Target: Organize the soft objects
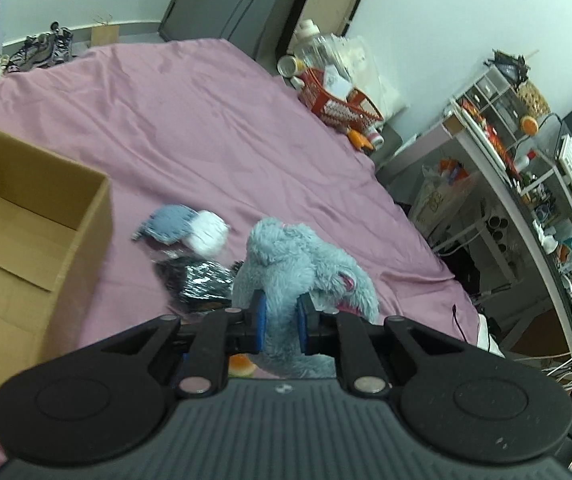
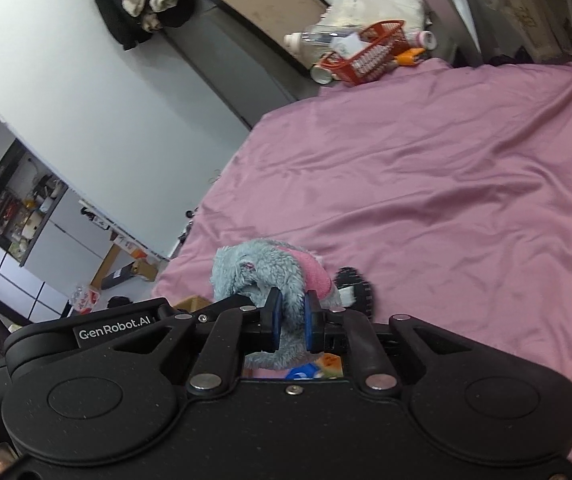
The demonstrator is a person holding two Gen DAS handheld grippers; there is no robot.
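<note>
Pink bedsheet (image 1: 213,128) | left hand-held gripper (image 1: 281,318) pinching grey plush toy (image 1: 298,256) (fluffy) | right hand-held gripper (image 2: 293,316) pinching it too

Cardboard box (image 1: 25,216) open-topped; sheet (image 1: 213,120) beyond clear.

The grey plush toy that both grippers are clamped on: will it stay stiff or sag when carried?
The plush toy will probably sag: its fur bulges around the left gripper and right gripper. It looks light, and the fuzzy surface should resist slipping.
</note>
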